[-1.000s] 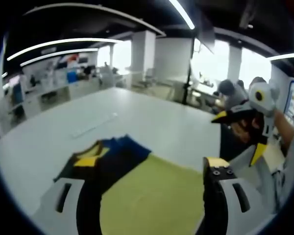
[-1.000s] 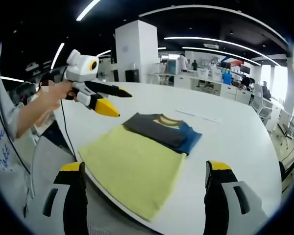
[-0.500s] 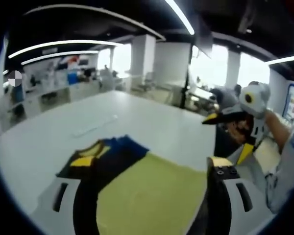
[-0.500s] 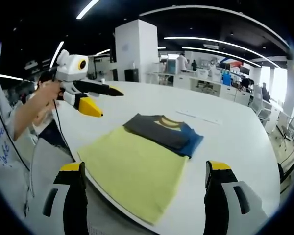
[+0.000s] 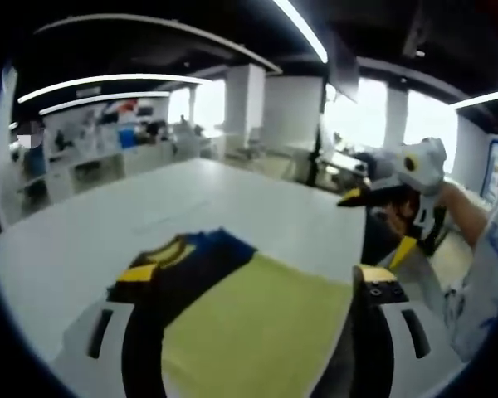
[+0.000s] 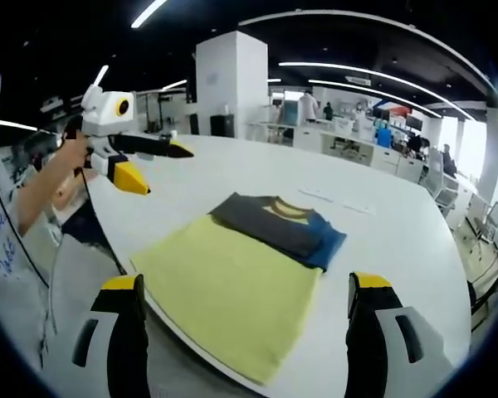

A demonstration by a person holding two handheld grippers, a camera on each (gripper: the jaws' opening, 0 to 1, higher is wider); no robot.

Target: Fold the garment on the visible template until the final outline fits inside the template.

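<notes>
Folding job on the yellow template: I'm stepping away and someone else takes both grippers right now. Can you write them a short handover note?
Left gripper: open, holding nothing, raised above the white table off to the side of the cloth.
Right gripper: open, holding nothing, back at the near table edge.
The folded garment, dark grey and blue with a yellow collar, lies across the far end of the yellow template, its blue edge jutting slightly past the template's side.
Done: the garment is folded compact.
Left: probably nudge or refold so the outline sits fully inside the template.

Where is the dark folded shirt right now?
In the right gripper view, the folded shirt lies mid-table, overlapping the yellow template's far edge.
</notes>
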